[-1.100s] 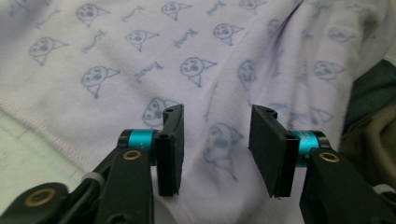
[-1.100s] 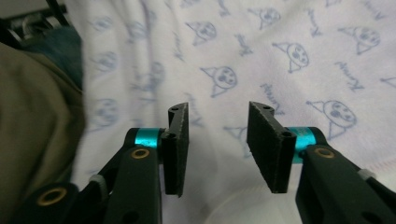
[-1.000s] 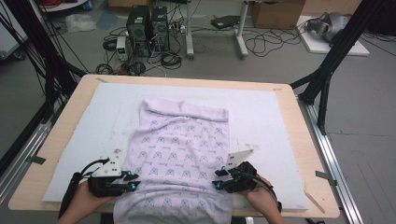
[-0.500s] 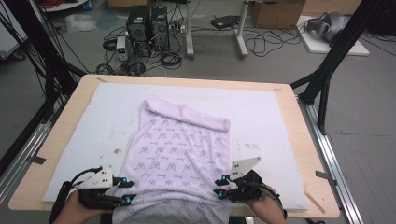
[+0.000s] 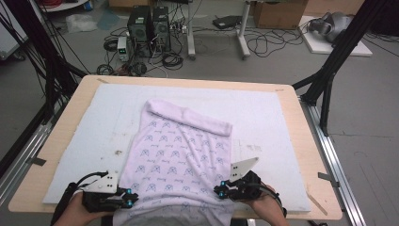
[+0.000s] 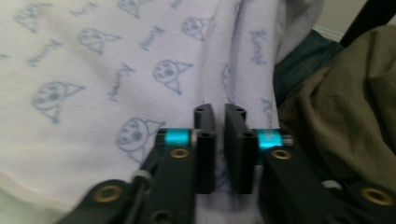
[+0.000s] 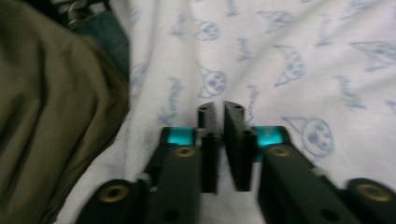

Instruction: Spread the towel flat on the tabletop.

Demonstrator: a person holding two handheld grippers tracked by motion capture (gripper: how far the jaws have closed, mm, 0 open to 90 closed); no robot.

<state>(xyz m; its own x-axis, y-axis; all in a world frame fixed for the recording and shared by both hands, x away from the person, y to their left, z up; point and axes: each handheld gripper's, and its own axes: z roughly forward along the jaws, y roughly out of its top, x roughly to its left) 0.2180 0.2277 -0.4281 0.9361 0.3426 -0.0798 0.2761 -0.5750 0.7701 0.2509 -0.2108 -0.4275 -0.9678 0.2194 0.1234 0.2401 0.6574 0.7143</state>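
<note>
At the bench's near edge, my left claw and right claw have just been closing, jaws near-parallel, a fold of the printed garment seemingly nipped in each; the cloth spreads ahead of both claws; I judge either thin bite could slip if I tug unevenly, skewing the fold.
</note>
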